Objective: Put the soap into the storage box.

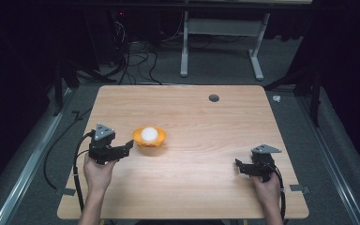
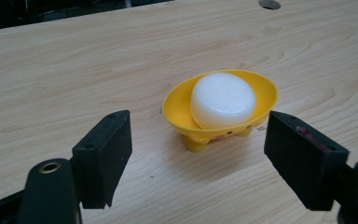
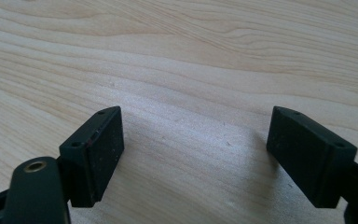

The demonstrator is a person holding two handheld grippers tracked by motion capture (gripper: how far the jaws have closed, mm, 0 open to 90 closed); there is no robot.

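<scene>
A small yellow footed dish (image 1: 149, 138) (image 2: 177, 105) stands on the wooden table (image 1: 192, 122), left of centre, with a round white bar of soap (image 1: 149, 134) (image 2: 222, 99) lying in it. My left gripper (image 1: 127, 148) (image 2: 198, 147) is just left of the dish, open, its jaws wide apart and pointing at the dish without touching it. My right gripper (image 1: 240, 165) (image 3: 196, 149) rests low over bare wood near the table's front right, also open with nothing between its jaws.
A dark round cable hole (image 1: 213, 98) (image 2: 269, 4) sits near the table's far edge. Beyond the table are a white desk frame (image 1: 225, 33) and loose cables (image 1: 136, 61) on grey carpet. Metal rails run along both sides.
</scene>
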